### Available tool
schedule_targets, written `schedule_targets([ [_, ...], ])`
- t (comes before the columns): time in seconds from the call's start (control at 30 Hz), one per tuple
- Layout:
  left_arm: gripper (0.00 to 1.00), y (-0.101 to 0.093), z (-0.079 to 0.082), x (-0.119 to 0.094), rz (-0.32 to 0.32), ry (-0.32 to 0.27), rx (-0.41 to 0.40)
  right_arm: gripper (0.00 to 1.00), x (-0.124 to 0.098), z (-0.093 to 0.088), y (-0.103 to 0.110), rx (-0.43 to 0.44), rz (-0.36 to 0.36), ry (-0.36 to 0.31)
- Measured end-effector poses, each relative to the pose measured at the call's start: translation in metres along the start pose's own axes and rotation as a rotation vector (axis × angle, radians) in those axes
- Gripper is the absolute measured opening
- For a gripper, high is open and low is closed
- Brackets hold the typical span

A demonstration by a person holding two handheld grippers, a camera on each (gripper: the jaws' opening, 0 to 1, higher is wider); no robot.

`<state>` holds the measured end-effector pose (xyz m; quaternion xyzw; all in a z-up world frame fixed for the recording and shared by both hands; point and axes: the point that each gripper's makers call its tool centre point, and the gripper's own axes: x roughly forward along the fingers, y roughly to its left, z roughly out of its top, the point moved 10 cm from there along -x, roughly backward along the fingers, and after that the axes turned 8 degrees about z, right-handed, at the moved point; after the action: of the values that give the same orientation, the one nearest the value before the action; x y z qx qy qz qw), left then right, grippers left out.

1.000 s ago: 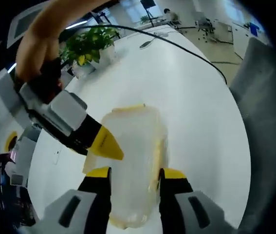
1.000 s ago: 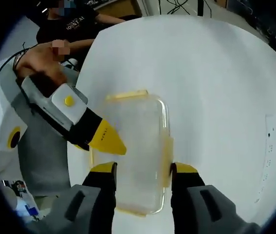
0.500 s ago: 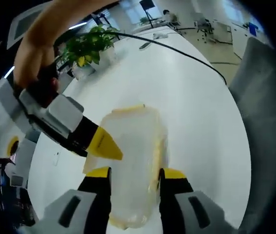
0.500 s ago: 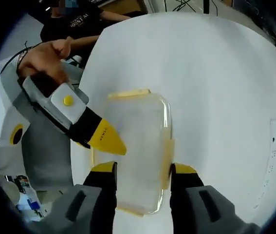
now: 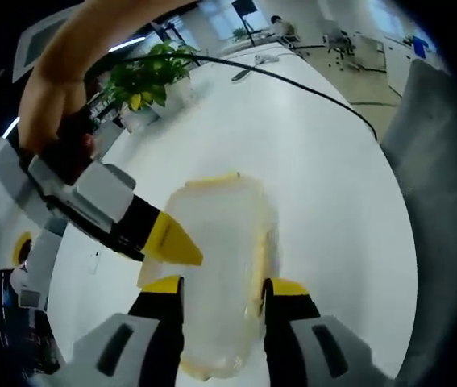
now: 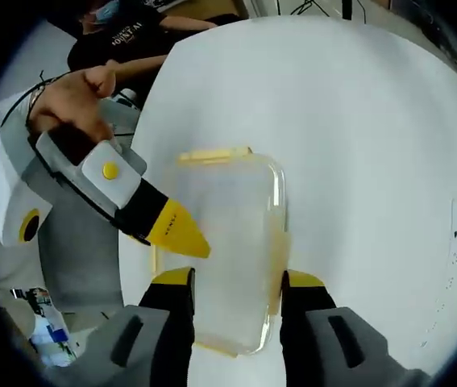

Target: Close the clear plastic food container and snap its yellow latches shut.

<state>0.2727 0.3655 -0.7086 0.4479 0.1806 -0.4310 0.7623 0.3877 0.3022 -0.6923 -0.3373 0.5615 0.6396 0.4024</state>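
Observation:
The clear plastic container (image 5: 216, 234) lies on the white table (image 5: 325, 177) with its lid on. One yellow latch (image 5: 212, 178) is at its far end and another runs along its right side. My left gripper (image 5: 222, 287) hovers over its near end, jaws apart, one on each side. The right gripper's yellow tip (image 5: 172, 240) touches the container's left edge. In the right gripper view the container (image 6: 228, 226) lies between my right gripper's (image 6: 238, 279) spread jaws, and the left gripper's yellow tip (image 6: 177, 230) rests at its left rim. Side latch (image 6: 276, 250) looks folded down.
A potted plant (image 5: 147, 72) and a black cable (image 5: 292, 76) sit at the table's far side. A grey chair back (image 5: 442, 201) stands to the right. A person in a dark shirt (image 6: 127, 40) is beyond the table edge, a hand (image 6: 79, 109) holding the other gripper.
The gripper reaching in from the left has drifted slightly left and down in both views. The container has not moved.

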Motion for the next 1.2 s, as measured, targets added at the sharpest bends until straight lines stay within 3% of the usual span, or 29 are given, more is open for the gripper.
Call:
schedule_targets([
  [0.27,0.33,0.0,0.001,0.001,0.0,0.01,0.005,0.4,0.001,0.004,0.002,0.011,-0.023,0.004],
  [0.5,0.34,0.0,0.002,0.002,0.003,0.024,0.002,0.4,0.002,0.018,0.015,-0.019,-0.139,0.101],
  [0.73,0.34,0.004,0.004,0.001,-0.028,0.035,0.005,0.4,0.0,0.013,0.019,0.005,-0.223,0.063],
  [0.93,0.34,0.002,0.004,0.0,-0.021,0.04,0.012,0.39,-0.001,0.001,0.031,0.01,-0.334,-0.06],
  [1.03,0.34,0.002,0.003,-0.002,-0.025,0.023,0.059,0.42,-0.001,-0.008,0.037,-0.004,-0.413,-0.156],
  [1.07,0.34,0.002,0.002,-0.003,-0.025,0.019,0.06,0.47,-0.004,-0.017,0.04,-0.035,-0.501,-0.229],
  [1.13,0.35,0.001,-0.004,-0.009,-0.004,0.032,-0.026,0.6,-0.004,-0.035,0.045,-0.02,-0.602,-0.356],
  [1.17,0.38,0.002,-0.005,-0.011,0.006,0.019,-0.073,0.64,-0.003,-0.042,0.048,0.0,-0.63,-0.418],
  [1.2,0.43,0.003,-0.006,-0.016,0.023,-0.034,-0.153,0.65,-0.001,-0.054,0.053,0.027,-0.647,-0.509],
])
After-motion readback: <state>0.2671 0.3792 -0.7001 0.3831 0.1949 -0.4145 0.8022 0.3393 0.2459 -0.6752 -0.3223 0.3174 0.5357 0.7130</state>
